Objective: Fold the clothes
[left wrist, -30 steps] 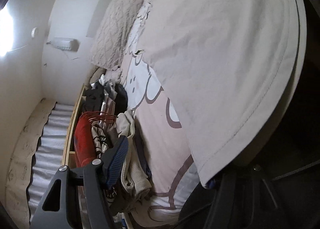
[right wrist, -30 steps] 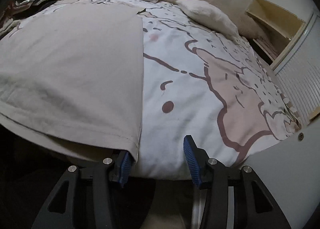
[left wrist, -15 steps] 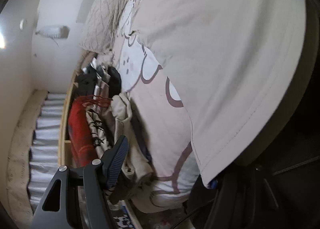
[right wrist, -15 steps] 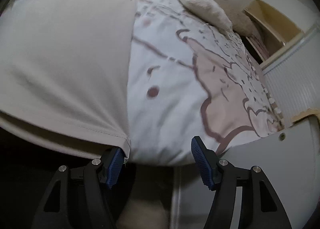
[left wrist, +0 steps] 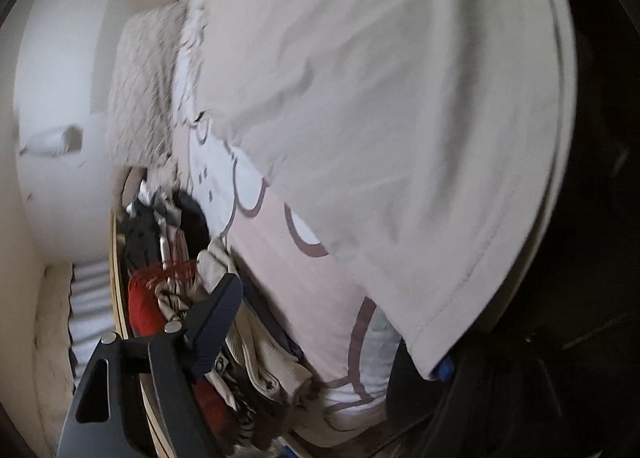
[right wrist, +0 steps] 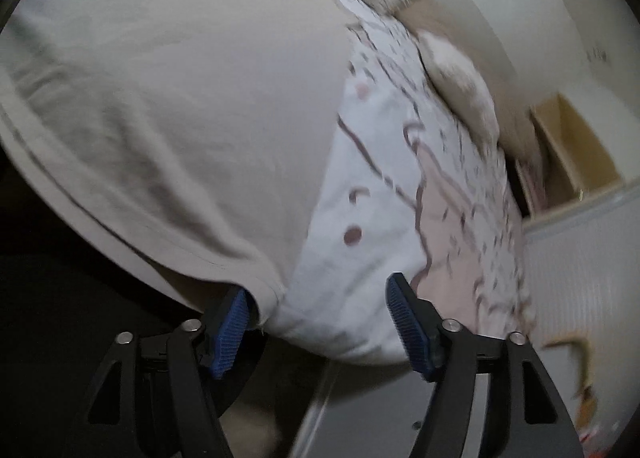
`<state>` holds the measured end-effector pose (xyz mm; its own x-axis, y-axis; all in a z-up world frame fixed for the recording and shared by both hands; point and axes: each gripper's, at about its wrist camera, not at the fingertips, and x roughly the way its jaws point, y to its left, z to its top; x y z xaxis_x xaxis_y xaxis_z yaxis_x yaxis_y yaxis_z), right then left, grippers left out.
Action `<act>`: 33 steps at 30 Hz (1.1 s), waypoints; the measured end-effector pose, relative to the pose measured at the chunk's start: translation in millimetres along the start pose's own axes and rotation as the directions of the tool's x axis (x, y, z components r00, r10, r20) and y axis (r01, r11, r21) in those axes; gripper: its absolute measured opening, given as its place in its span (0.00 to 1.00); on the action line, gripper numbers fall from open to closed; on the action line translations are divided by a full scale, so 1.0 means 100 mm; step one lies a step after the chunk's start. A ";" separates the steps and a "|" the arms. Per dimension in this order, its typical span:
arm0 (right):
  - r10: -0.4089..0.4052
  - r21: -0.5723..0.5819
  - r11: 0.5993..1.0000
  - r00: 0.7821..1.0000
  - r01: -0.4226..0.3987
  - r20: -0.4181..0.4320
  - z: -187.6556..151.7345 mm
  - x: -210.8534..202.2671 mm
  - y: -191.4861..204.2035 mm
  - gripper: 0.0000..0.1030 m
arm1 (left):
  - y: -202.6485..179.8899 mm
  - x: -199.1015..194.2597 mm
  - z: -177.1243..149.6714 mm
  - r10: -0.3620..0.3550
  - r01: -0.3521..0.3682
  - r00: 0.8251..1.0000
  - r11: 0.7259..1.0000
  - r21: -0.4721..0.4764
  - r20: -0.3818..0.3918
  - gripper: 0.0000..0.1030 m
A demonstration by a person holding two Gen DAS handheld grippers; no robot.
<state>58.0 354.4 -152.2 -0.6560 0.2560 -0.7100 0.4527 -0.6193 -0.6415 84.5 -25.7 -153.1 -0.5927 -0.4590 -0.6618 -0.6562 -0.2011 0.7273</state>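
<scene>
A beige garment (left wrist: 400, 117) lies spread flat on the bed's patterned duvet (left wrist: 288, 270), its hem hanging over the near edge. In the left wrist view my left gripper (left wrist: 332, 342) is open; its right blue pad (left wrist: 443, 368) peeks out under the garment's hem corner. In the right wrist view the same garment (right wrist: 180, 105) fills the left half. My right gripper (right wrist: 320, 328) is open, and its left pad (right wrist: 230, 328) sits just under the garment's other hem corner.
A pile of mixed clothes (left wrist: 180, 270) lies along the bed's left side by a wooden rail. Pillows (left wrist: 144, 81) sit at the head of the bed. The right wrist view shows a white pillow (right wrist: 460, 73) and a wooden shelf (right wrist: 572, 149).
Both grippers have tilted and shifted along the bed's near edge; the views have swung and are blurred. The garment looks slightly rippled, with the hem corners still at the pads.
</scene>
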 end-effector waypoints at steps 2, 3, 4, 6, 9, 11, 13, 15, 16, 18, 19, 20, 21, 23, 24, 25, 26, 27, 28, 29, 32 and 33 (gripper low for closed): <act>-0.034 -0.056 0.998 0.999 0.036 0.030 -0.02 -0.06 0.04 0.83 | 0.02 -0.03 -0.01 -0.013 0.013 1.000 1.000 0.029 0.008 0.79; -0.040 -0.081 0.996 0.999 0.043 0.036 -0.04 -0.08 0.04 0.83 | 0.03 -0.04 -0.03 -0.023 0.022 1.000 0.999 0.040 0.012 0.79; -0.031 -0.097 0.995 0.999 0.035 0.042 -0.05 -0.10 0.04 0.83 | 0.06 -0.07 -0.05 -0.040 0.039 0.999 0.998 0.046 0.015 0.79; 0.064 -0.090 0.994 0.997 -0.060 0.038 -0.06 -0.18 -0.01 0.83 | 0.14 -0.15 -0.11 -0.093 0.092 0.995 0.995 0.033 0.026 0.79; 0.193 -0.025 0.981 0.980 -0.192 0.057 -0.03 -0.33 -0.17 0.83 | 0.32 -0.35 -0.25 -0.219 0.221 0.974 0.975 -0.021 0.066 0.79; 0.228 0.071 0.969 0.968 -0.236 0.107 0.09 -0.41 -0.33 0.83 | 0.45 -0.49 -0.34 -0.278 0.285 0.956 0.957 -0.060 0.093 0.79; 0.256 0.174 0.944 0.956 -0.279 0.145 0.28 -0.38 -0.42 0.66 | 0.57 -0.62 -0.39 -0.313 0.325 0.942 0.941 -0.094 0.120 0.79; 0.282 0.277 0.904 0.941 -0.326 0.185 0.49 -0.33 -0.51 0.36 | 0.69 -0.73 -0.41 -0.290 0.312 0.943 0.941 -0.131 0.163 0.79; 0.314 0.326 0.872 0.927 -0.366 0.204 0.60 -0.26 -0.54 0.26 | 0.75 -0.76 -0.39 -0.267 0.296 0.946 0.942 -0.158 0.185 0.79; 0.418 0.363 0.796 0.874 -0.484 0.249 0.86 -0.13 -0.48 0.21 | 0.86 -0.78 -0.30 -0.197 0.250 0.953 0.941 -0.227 0.231 0.79; 0.457 0.345 0.775 0.847 -0.529 0.272 1.02 -0.09 -0.38 0.21 | 0.88 -0.77 -0.22 -0.163 0.229 0.953 0.939 -0.258 0.254 0.80; 0.480 0.306 0.777 0.832 -0.550 0.278 1.14 -0.06 -0.25 0.21 | 0.88 -0.74 -0.15 -0.149 0.223 0.951 0.936 -0.272 0.270 0.80; 0.498 0.263 0.784 0.823 -0.562 0.274 1.24 -0.05 -0.12 0.21 | 0.88 -0.70 -0.08 -0.134 0.218 0.949 0.933 -0.286 0.285 0.81; 0.534 0.179 0.794 0.808 -0.580 0.251 1.41 -0.01 0.17 0.21 | 0.79 -0.61 0.09 -0.132 0.218 0.943 0.938 -0.270 0.304 0.81; 0.559 0.144 0.793 0.801 -0.592 0.216 1.41 0.01 0.32 0.21 | 0.70 -0.56 0.16 -0.145 0.224 0.941 0.944 -0.240 0.307 0.81; 0.586 0.111 0.787 0.791 -0.607 0.174 1.40 0.04 0.46 0.21 | 0.62 -0.50 0.22 -0.163 0.232 0.938 0.951 -0.206 0.305 0.81; 0.604 0.079 0.785 0.787 -0.615 0.126 1.36 0.07 0.61 0.21 | 0.52 -0.43 0.26 -0.189 0.245 0.936 0.955 -0.164 0.298 0.81; 0.599 0.051 0.794 0.793 -0.606 0.111 1.28 0.05 0.71 0.21 | 0.45 -0.36 0.30 -0.210 0.256 0.934 0.958 -0.129 0.288 0.81; 0.584 0.023 0.807 0.804 -0.590 0.116 1.19 0.01 0.78 0.21 | 0.40 -0.29 0.32 -0.225 0.263 0.934 0.959 -0.105 0.278 0.81; 0.590 0.018 0.804 0.800 -0.595 0.107 1.14 -0.02 0.79 0.21 | 0.38 -0.22 0.33 -0.238 0.271 0.933 0.958 -0.091 0.270 0.81; 0.649 0.053 0.757 0.758 -0.652 0.061 1.05 -0.05 0.70 0.21 | 0.60 -0.05 0.38 -0.259 0.317 0.919 0.934 -0.164 0.298 0.81; 0.676 0.082 0.730 0.735 -0.678 0.054 1.06 -0.05 0.62 0.21 | 0.69 0.01 0.39 -0.265 0.334 0.913 0.923 -0.194 0.310 0.81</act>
<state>25.3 236.1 -157.4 -0.2087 -0.2711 -0.9396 0.7258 -0.6869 0.0370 20.6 -6.2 -110.2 -0.5122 -0.0973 -0.8533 -0.7127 -0.5062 0.4855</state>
